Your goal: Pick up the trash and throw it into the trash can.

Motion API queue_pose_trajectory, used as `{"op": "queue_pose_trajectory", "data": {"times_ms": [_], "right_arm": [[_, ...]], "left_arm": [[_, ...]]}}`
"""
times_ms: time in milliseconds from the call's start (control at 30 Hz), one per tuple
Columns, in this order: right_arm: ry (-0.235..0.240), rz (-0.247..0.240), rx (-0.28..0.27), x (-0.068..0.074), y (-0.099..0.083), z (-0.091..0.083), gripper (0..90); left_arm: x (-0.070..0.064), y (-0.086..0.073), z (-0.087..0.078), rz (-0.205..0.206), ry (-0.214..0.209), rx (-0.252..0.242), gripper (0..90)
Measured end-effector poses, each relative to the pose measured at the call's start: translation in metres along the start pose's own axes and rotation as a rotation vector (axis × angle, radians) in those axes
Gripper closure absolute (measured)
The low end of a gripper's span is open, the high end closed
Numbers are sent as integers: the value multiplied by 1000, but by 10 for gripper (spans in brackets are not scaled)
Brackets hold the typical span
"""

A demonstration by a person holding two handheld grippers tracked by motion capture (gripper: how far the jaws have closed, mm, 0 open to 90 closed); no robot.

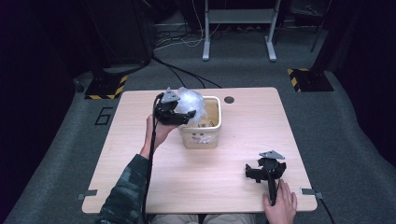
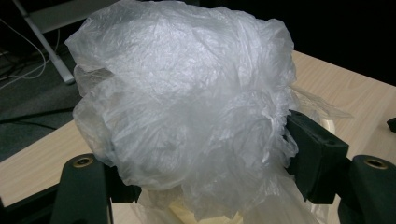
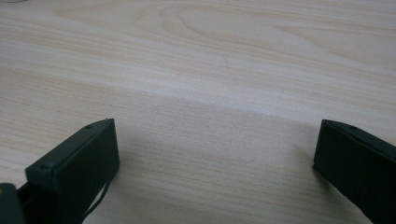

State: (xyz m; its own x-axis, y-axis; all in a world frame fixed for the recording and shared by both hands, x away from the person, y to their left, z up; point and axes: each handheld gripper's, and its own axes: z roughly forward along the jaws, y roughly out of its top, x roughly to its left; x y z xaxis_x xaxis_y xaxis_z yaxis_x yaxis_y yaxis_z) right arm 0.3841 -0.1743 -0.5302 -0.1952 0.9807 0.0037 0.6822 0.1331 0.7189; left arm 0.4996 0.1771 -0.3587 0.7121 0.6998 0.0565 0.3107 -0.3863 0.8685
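Crumpled clear plastic bag (image 2: 187, 107) sits right in front of my left gripper's camera, a big bunched wad with my two black jaws pressed against it from either side, so I have it clamped. From the high view, my left gripper (image 1: 173, 113) holds that bag (image 1: 190, 103) at the rear left corner of the cream bin (image 1: 201, 135), above its rim, and part of the plastic hangs over the opening. Whether the bag's lower end touches the inside of the bin, I cannot tell. I see some small bits lying in the bin, too blurred to name.

My right gripper (image 1: 261, 175) rests well apart from all that, near the front right part of the wooden table (image 1: 140, 182), with the person's right hand (image 1: 280, 205) gripping its handle at the table's edge. In the right gripper view its jaws stand wide apart with bare wood grain between them; they hold nothing.

On the left side, a camouflage sleeve (image 1: 123, 193) reaches in from the bottom edge toward the bin.
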Motion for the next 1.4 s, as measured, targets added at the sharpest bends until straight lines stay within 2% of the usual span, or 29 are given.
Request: {"op": "queue_pose_trajectory", "data": {"times_ms": [267, 400, 567, 867, 900, 967, 1000, 1100, 1400], "right_arm": [[0, -2, 0, 0, 0, 0, 0], [0, -5, -1, 0, 0, 0, 0], [0, 0, 0, 0, 0, 0, 0], [0, -7, 0, 0, 0, 0, 0], [1, -7, 0, 0, 0, 0, 0], [0, -7, 0, 0, 0, 0, 0], [0, -7, 0, 0, 0, 0, 0], [0, -7, 0, 0, 0, 0, 0], [0, -3, 1, 0, 0, 0, 0]], "left_arm": [[3, -1, 20, -20, -20, 37, 305], [4, -3, 35, -30, -32, 83, 303], [3, -6, 46, -35, -46, 127, 300], [5, -9, 56, -35, -45, 184, 293], [5, -10, 59, -26, -47, 205, 291], [5, -10, 60, -23, -46, 213, 289], [4, -11, 63, -16, -48, 236, 287], [3, -11, 66, -3, -45, 262, 279], [3, -11, 66, 4, -30, 272, 232]]}}
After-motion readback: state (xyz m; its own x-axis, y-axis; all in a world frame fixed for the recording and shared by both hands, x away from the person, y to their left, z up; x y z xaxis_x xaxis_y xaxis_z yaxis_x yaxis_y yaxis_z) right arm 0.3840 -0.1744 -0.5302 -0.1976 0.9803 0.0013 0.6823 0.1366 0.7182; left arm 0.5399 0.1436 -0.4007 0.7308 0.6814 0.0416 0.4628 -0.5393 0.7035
